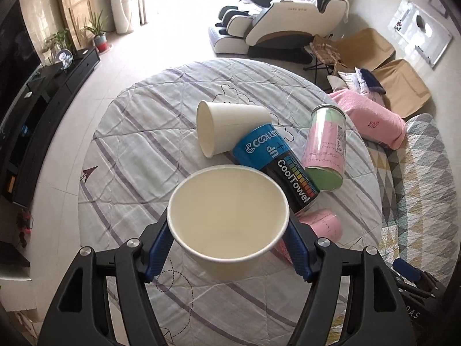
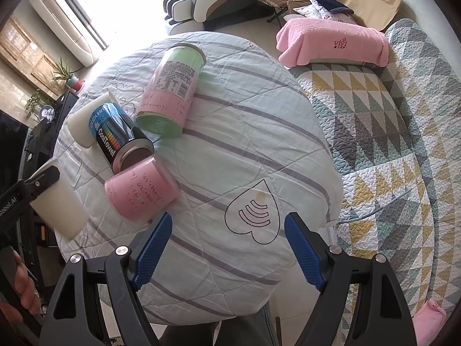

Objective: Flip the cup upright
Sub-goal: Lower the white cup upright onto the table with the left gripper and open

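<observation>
The white paper cup sits clamped in the left gripper, mouth tilted up toward the camera above the table; the right gripper hangs wide, empty, nearer right.

Massage chair by bright window; pale tile floor; TV cabinet.

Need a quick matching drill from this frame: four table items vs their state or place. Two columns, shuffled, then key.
1. held paper cup
2. second paper cup
3. CoolTowel can
4. right gripper

A. on its side, blue and black
B. open, nothing between fingers
C. clamped in left gripper, mouth toward camera
D. on its side, base under the can's end

Pairs: 1-C, 2-D, 3-A, 4-B
</observation>
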A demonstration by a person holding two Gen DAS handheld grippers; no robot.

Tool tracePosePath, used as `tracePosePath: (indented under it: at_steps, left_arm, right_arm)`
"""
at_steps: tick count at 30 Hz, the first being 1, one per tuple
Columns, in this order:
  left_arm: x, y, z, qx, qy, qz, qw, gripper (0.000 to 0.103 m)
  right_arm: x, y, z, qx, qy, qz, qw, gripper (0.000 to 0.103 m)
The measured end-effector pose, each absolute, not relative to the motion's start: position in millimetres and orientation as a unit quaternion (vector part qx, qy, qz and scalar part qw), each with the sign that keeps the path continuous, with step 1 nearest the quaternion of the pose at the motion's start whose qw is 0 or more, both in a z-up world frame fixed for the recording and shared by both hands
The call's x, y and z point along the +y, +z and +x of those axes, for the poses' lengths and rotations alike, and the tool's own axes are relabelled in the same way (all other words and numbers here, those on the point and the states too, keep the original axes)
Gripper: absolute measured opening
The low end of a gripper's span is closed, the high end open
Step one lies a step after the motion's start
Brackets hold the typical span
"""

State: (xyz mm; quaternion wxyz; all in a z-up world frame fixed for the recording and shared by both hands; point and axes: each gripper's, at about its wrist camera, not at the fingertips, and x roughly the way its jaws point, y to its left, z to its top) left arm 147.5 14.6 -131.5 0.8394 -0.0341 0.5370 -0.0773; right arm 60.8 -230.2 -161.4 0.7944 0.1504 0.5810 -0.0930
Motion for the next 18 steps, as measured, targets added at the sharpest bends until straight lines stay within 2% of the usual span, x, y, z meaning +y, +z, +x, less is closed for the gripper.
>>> tracePosePath:
  at_steps: [7,9,14,18]
  left_arm:
    - [18.0,-174.1,138.5,0.589,-0.075,-0.041,0.804,0.069]
    - [18.5,-179.7,136.5,0.596,-0.075,-0.041,0.798,0.061]
    - [17.5,-179.1,136.7,0.598,-0.074,-0.034,0.797,0.065]
    - [16.9,-174.3,137.6,0.593,-0.076,-0.034,0.801,0.075]
  right_arm:
    - [-220.3,-166.3,54.1,0.587,-0.089,0.146,0.791,0.082]
    - [-218.9,-167.4,51.9,0.588,-0.090,0.146,0.790,0.082]
    - [-218.7,-168.4,48.5,0.592,-0.093,0.149,0.787,0.082]
    - [-218.4,-167.3,47.6,0.590,-0.093,0.147,0.788,0.082]
